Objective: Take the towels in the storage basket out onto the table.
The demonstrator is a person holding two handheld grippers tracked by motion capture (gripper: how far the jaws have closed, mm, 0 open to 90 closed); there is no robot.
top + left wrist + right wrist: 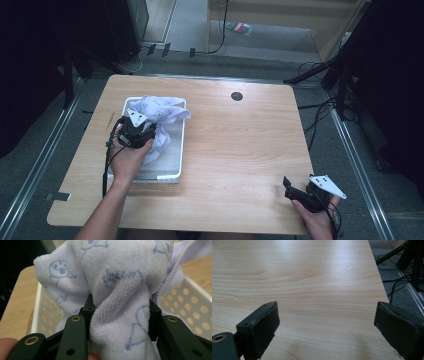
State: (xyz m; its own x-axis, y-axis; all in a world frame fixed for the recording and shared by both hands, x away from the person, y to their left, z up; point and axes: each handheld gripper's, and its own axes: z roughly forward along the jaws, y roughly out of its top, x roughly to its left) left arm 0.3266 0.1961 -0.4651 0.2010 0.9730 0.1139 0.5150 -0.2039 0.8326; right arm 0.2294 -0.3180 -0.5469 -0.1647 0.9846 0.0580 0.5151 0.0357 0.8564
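Over the white perforated basket (177, 150) at the desk's (240, 150) left, the left gripper (120, 315) is clamped on a bunched lavender printed towel (117, 280) that rises ahead of it; the right gripper (327, 322), wide open and empty, rests well apart

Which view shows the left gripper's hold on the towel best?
The left gripper view: the towel is bunched tight between the left gripper's black jaws. The high view shows it from afar over the white basket. The right gripper view faces bare table.
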